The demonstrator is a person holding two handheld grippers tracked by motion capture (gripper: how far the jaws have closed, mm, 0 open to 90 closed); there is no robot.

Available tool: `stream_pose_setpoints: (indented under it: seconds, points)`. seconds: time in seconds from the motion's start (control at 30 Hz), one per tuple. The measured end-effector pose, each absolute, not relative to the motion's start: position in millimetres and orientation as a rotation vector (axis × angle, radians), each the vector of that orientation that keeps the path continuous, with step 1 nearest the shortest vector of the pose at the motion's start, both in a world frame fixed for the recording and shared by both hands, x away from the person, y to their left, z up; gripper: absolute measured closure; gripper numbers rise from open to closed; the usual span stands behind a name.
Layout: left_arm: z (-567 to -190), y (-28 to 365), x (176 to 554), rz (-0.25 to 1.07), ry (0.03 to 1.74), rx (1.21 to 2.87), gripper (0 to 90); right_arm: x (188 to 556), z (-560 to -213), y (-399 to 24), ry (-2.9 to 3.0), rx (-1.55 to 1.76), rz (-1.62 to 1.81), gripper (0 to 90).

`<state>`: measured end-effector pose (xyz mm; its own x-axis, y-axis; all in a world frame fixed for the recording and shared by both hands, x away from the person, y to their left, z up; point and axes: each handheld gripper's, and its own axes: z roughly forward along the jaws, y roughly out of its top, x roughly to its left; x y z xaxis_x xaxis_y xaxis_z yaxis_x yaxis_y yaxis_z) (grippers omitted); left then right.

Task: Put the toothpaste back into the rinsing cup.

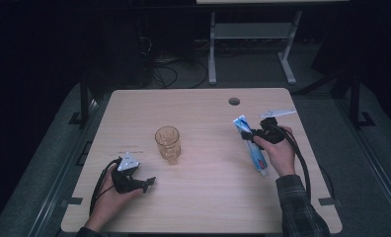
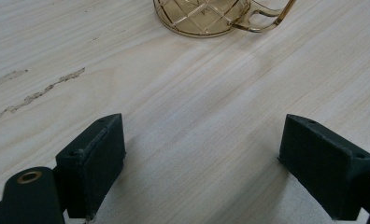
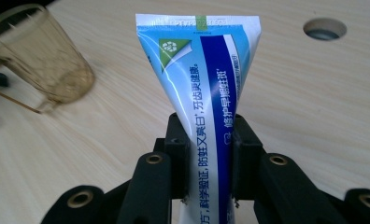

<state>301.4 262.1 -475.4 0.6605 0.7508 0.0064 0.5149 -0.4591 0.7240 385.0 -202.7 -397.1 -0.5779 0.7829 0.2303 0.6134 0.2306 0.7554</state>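
A blue and white toothpaste tube is lifted over the right side of the table, its flat crimped end pointing away and its cap toward the person. My right gripper is shut on the tube's middle. An amber glass mug with a handle stands upright near the table's centre; its base shows at the top of the left gripper view. My left gripper rests low at the front left, open with bare wood between its pads, pointing toward the mug.
The light wooden table has a round cable hole near its far edge, also seen as a hole in the right gripper view. Scuff marks streak the wood left of the mug. Dark floor, cables and a desk frame lie beyond.
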Motion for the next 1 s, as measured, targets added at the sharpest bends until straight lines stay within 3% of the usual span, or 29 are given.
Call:
stream_pose_setpoints:
  seconds: [0.6,1.0]
  points:
    - [-475,262,302,0.427,0.972,2.164,13.3,377,-378,-195,2.233,1.226,1.501,72.6]
    - [-476,262,301,0.428,0.975,2.160,13.3,380,-355,-169,2.254,1.119,1.542,72.5]
